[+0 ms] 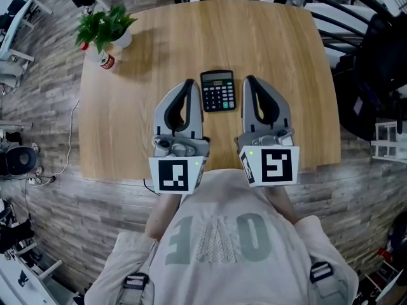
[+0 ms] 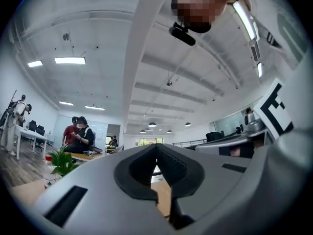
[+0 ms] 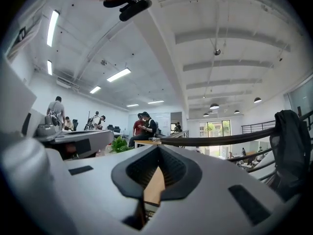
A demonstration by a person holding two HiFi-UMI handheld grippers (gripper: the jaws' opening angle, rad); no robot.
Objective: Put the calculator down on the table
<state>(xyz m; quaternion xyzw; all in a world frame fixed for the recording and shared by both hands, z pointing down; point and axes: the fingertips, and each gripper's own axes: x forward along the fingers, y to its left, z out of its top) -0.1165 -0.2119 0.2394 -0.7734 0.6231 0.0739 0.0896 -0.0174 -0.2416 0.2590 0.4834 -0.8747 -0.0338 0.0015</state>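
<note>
On a pale wooden table (image 1: 127, 126), seen from above by the person's head camera, 4 things matter, listed from left to right.

At the far left corner stands a small white pot (image 1: 122, 40) holding a leafy green plant (image 1: 102, 23). A little bottle with a red label (image 1: 105, 61) leans beside it. What is in the bottle cannot be seen.

The left gripper (image 1: 189, 82) is held above the table's near edge and points away from the person. Its 2 jaws are pressed together, with nothing between them.

The calculator (image 1: 217, 90) lies flat on the table near the middle, keys up and display at the far end. It sits between the 2 gripper tips and touches neither. The task looks done.

The right gripper (image 1: 249, 80) mirrors the left, with its jaws closed tip to tip and nothing held.

Judged by its look, the calculator is a light, rigid slab of black plastic with a smooth, somewhat slippery case. The display window is its most fragile part. If it had to be lifted again, the best hold would be across the 2 long side edges. That keeps the pads off the keys and the screen.
</note>
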